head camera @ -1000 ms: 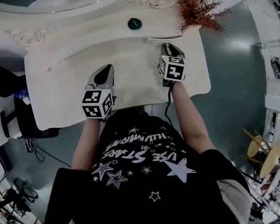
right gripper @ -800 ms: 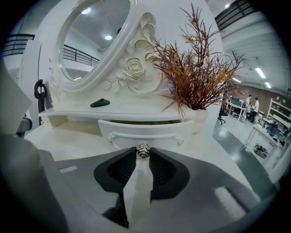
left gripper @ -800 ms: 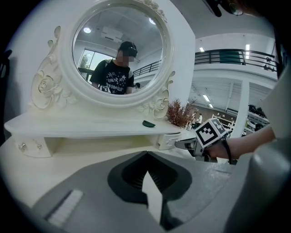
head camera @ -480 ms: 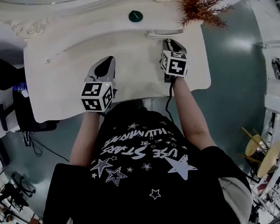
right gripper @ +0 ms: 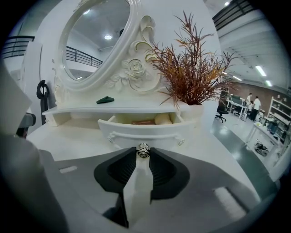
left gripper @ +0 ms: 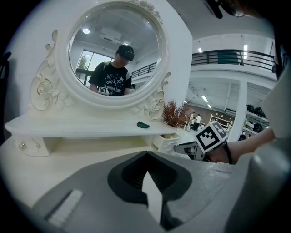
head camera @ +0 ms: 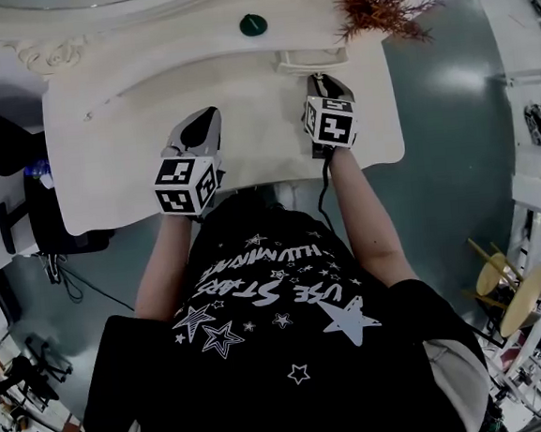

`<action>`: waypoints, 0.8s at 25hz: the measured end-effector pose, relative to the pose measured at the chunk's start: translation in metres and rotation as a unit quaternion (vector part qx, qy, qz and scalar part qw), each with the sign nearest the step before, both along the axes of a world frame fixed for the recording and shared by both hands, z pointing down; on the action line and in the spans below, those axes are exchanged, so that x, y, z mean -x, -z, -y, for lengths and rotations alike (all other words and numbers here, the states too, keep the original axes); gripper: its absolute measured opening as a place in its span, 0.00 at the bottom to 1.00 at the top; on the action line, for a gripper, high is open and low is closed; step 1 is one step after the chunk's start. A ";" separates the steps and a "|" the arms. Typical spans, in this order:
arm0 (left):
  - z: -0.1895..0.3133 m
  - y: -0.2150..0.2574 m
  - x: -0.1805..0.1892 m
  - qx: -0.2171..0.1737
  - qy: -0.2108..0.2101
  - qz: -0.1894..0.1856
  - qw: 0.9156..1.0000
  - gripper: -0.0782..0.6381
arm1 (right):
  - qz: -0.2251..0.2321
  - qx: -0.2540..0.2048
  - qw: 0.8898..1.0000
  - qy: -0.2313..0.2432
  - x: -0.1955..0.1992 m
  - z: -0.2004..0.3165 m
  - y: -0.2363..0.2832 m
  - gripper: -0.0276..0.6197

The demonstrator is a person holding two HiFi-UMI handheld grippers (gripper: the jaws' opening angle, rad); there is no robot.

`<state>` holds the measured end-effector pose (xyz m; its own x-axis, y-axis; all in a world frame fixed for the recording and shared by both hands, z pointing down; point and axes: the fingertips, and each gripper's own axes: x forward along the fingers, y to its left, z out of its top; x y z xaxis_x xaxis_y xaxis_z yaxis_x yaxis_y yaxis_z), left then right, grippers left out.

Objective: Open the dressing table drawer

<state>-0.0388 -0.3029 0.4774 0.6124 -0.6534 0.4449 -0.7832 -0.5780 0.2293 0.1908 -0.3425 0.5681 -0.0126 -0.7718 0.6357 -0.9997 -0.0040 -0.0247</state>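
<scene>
The small right-hand drawer (right gripper: pixel 143 129) of the white dressing table (head camera: pixel 116 167) stands partly pulled out under the shelf; a pale round thing and a brownish thing lie inside it. My right gripper (right gripper: pixel 143 152) is shut on the drawer's silver knob (right gripper: pixel 143 149). From the head view the right gripper (head camera: pixel 321 84) touches the drawer front (head camera: pixel 312 62). My left gripper (head camera: pixel 208 120) hovers over the tabletop left of centre, its jaws together and holding nothing (left gripper: pixel 147 154).
A dried reddish plant (right gripper: pixel 191 77) in a white pot stands right of the drawer. A dark green object (right gripper: pixel 105 99) lies on the shelf below the oval mirror (left gripper: pixel 113 50). A matching drawer (left gripper: pixel 32 146) sits at the shelf's left end. A black chair (head camera: pixel 36 221) stands left of the table.
The right gripper has drawn back toward the person with the knob, and the drawer has slid further out. The left gripper has barely shifted.
</scene>
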 end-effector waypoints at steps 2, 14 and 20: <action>-0.002 0.001 0.001 0.000 0.002 -0.001 1.000 0.11 | 0.000 0.000 1.000 0.000 0.000 -0.002 0.001 0.23; -0.016 0.000 0.006 0.002 0.008 -0.003 1.000 0.11 | 0.002 0.003 1.000 -0.004 0.002 -0.019 0.000 0.23; -0.022 0.002 0.004 0.002 0.006 -0.004 1.000 0.11 | 0.005 -0.001 1.000 -0.005 0.002 -0.027 0.001 0.23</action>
<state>-0.0423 -0.2811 0.4757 0.6085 -0.6592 0.4418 -0.7880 -0.5679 0.2380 0.1892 -0.3155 0.5669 -0.0120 -0.7734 0.6338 -0.9993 -0.0132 -0.0350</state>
